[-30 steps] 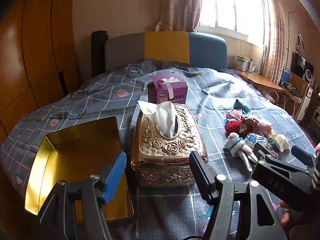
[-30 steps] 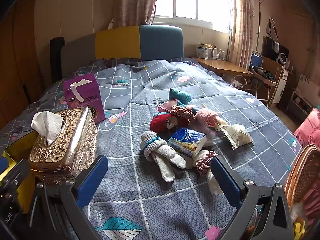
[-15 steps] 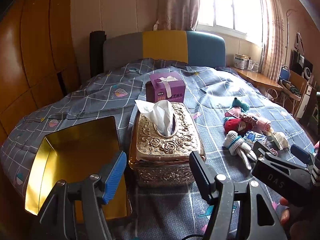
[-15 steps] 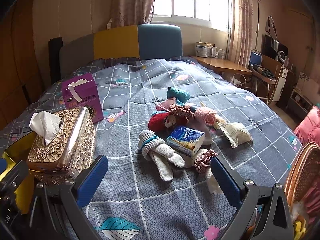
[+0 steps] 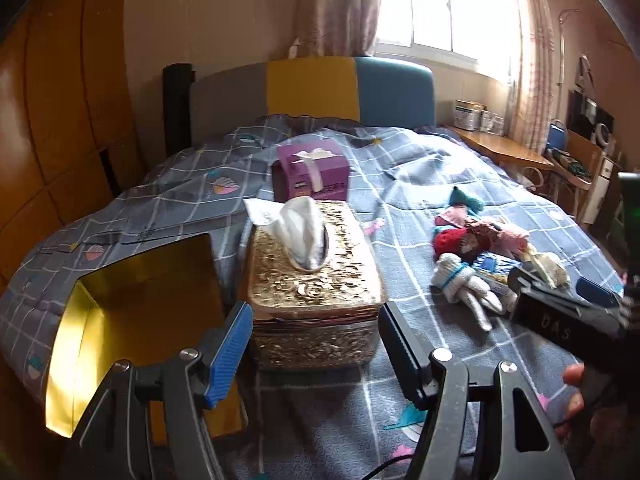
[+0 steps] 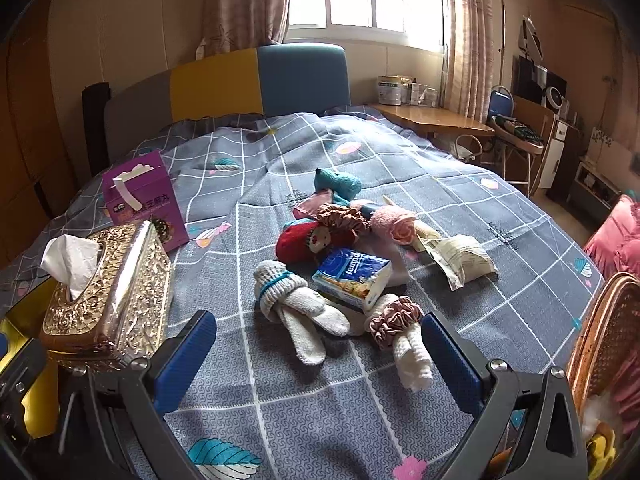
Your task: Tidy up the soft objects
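Soft objects (image 6: 352, 256) lie heaped mid-bed on the grey checked bedspread (image 6: 460, 200), right of the ornate gold tissue box (image 6: 108, 292) and the purple box (image 6: 140, 200) behind it. Nearest lie white knitted gloves (image 6: 296, 304), a blue tissue pack (image 6: 352, 276), and what looks like a pink scrunchie (image 6: 394, 316). Left gripper (image 5: 316, 344) hovers near the gold box, jaws apart and empty; right gripper (image 6: 320, 356) hovers near the gloves, likewise spread.

That tissue box (image 5: 316, 288) looks like shiny embossed gold metal, white paper tissue (image 5: 298, 228) poking out. The tray (image 5: 132, 320) beside it is glossy, mirror-smooth gold. Gloves (image 6: 296, 300) are chunky matt knit, the scrunchie (image 6: 394, 316) satiny cloth, and the bedspread (image 6: 320, 392) plain matt fabric.
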